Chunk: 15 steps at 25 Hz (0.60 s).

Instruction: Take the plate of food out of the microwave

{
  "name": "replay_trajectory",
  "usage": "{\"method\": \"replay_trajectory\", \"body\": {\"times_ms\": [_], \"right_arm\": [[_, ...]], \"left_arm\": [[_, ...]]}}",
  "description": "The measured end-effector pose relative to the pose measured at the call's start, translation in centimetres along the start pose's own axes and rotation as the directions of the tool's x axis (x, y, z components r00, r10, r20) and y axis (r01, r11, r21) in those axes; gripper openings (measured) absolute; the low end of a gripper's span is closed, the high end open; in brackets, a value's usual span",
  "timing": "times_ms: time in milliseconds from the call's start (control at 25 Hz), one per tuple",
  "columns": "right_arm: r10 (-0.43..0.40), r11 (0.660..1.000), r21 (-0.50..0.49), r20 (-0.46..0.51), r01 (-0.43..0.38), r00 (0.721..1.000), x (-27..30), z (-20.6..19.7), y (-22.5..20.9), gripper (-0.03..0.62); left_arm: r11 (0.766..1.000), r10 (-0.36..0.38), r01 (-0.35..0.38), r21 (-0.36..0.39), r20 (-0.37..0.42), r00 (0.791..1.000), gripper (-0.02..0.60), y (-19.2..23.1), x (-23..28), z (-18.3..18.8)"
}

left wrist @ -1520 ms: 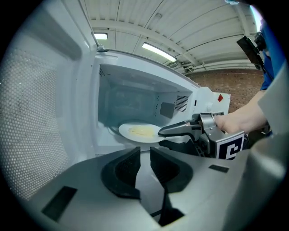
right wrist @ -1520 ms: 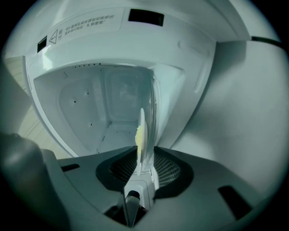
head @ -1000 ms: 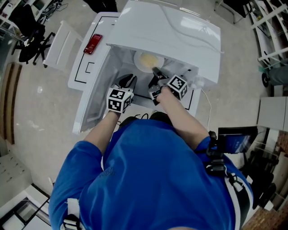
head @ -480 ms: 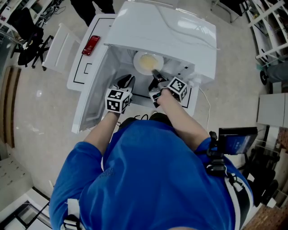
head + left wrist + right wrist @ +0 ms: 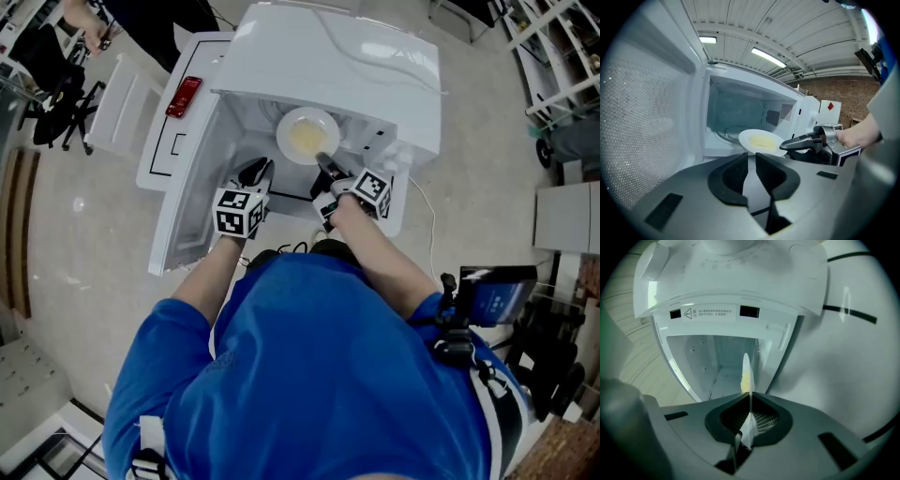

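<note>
Edgewise, the plate (image 5: 746, 369) sits clamped by its rim in the right gripper (image 5: 750, 404).

Brick wall (image 5: 847, 93) and ribbed ceiling (image 5: 740, 23) suggest a workshop.

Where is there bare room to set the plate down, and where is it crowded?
Bare tabletop lies left of the open door, between it and the red object. The microwave mouth is crowded: the right gripper grips the plate there, with the empty left gripper alongside.
</note>
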State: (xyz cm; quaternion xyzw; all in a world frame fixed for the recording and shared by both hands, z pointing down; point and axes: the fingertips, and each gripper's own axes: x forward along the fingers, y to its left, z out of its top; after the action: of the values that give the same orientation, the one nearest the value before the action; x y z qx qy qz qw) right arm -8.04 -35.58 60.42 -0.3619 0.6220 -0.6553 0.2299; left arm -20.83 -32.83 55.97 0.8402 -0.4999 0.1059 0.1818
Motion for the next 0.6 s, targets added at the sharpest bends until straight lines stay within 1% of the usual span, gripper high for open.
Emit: {"method": "replay_trajectory", "body": {"times_ms": [160,320,400,600], "right_arm": [[0.003,1.0,0.008,0.005,-0.003,1.0,-0.7,-0.5,0.0,0.017],[0.014,1.0,0.006,0.014,-0.014,1.0,-3.9,-1.2,-0.3,0.017],[0.028,1.0,0.002,0.022,-0.028,0.999,-4.9,-1.5,0.1,0.017],[0.055,0.998,0.007,0.045,-0.056,0.997,-7.1,-2.4,0.9,0.017]], "left_arm": [[1.0,-0.015,0.015,-0.018,-0.002,1.0,0.06,0.4,-0.1,0.0],[0.999,-0.018,0.019,-0.043,0.017,1.0,0.032,-1.1,-1.4,-0.7],[0.998,-0.02,0.021,-0.063,0.026,0.999,0.011,-1.3,-1.8,-0.8],[0.992,-0.036,0.042,-0.12,0.047,0.998,0.009,-1.7,-2.7,-1.2]]}}
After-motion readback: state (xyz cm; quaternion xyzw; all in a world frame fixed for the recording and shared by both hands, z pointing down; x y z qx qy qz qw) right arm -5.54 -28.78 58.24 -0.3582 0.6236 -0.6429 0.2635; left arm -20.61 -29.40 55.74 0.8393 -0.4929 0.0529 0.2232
